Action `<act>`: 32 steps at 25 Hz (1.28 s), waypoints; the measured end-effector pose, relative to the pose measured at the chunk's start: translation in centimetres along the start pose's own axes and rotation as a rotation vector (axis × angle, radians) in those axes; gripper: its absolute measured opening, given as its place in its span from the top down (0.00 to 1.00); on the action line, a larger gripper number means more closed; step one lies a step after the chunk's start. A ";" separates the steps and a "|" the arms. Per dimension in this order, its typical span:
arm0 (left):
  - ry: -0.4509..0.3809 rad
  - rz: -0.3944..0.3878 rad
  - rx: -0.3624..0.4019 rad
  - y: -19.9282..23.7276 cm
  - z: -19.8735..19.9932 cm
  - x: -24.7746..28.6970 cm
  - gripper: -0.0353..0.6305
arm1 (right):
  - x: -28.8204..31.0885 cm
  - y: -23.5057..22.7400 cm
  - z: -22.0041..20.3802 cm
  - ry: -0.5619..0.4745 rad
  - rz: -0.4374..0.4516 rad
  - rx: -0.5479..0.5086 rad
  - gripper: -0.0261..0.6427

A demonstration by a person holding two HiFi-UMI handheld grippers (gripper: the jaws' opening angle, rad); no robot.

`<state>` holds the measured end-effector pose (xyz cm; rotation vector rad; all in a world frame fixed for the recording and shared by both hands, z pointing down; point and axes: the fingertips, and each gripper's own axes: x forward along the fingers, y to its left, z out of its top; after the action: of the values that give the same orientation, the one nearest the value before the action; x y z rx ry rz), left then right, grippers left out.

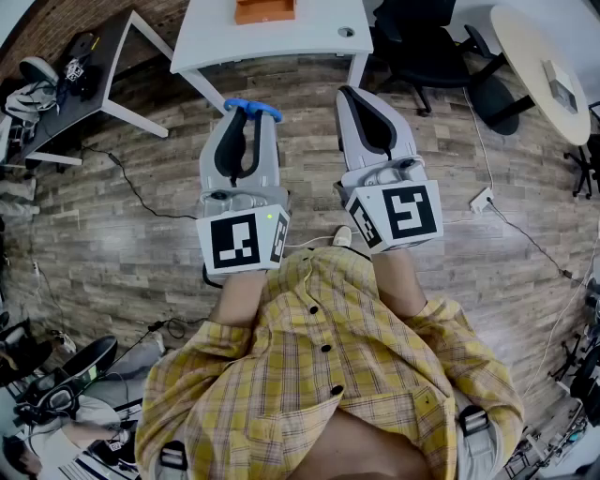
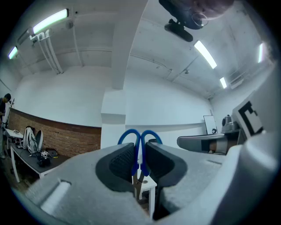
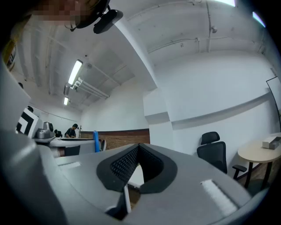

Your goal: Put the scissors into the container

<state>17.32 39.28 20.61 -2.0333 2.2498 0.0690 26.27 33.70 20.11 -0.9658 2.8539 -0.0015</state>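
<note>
Fingers (image 2: 118, 162) of the left gripper (image 2: 139, 156) are pressed narrowly on the scissors (image 2: 139, 140). The two blue handle loops stick out past the tips, and the dark ribbed pads clamp the handles just below the loops. In the head view the left gripper (image 1: 251, 120) points away from the person's yellow checked shirt (image 1: 319, 375), and the scissors (image 1: 253, 109) show as a blue bar across its tip.

Beside it, the right gripper (image 1: 350, 96) points the same way. Its own view shows the right gripper (image 3: 138, 150) with its pads meeting at the tips and nothing between them.

Both tools hang in the air over the wooden plank floor (image 1: 169, 197), and a cable trails across the boards.

Beyond the tips stands a white table (image 1: 309, 37). The orange container (image 1: 265, 9) sits on it at the top edge of the head view, well apart from the scissors. A black office chair (image 1: 422, 42) stands to the right of that table, with a round pale table (image 1: 534, 70) farther right. A dark desk (image 1: 80, 89) stands off to the left.
</note>
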 end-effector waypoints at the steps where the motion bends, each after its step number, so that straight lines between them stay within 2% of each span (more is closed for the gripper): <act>1: 0.000 0.003 0.003 -0.4 -0.1 0.3 0.81 | 0.0 -0.4 0.0 -0.005 0.008 0.007 0.95; 10: 0.007 0.051 0.030 -5.2 -1.1 2.9 0.81 | -1.5 -5.8 -0.5 -0.006 0.067 0.098 0.95; 17: 0.018 0.067 0.061 -8.0 -1.7 3.4 0.81 | -1.9 -7.7 -1.2 -0.002 0.081 0.082 0.95; 20: 0.020 0.067 0.057 -7.8 -1.9 3.9 0.81 | -1.3 -7.9 -1.7 0.009 0.073 0.095 0.95; 25: 0.031 0.040 0.003 -7.2 -3.5 6.2 0.81 | 0.6 -7.8 -3.2 0.036 0.078 0.147 0.95; 32: 0.027 0.007 -0.030 -3.9 -4.9 10.8 0.81 | 6.0 -8.2 -3.7 0.053 0.059 0.076 0.95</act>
<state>19.88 27.65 24.46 -2.0537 2.2852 0.0771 26.06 23.35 23.41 -0.8791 2.9062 -0.1315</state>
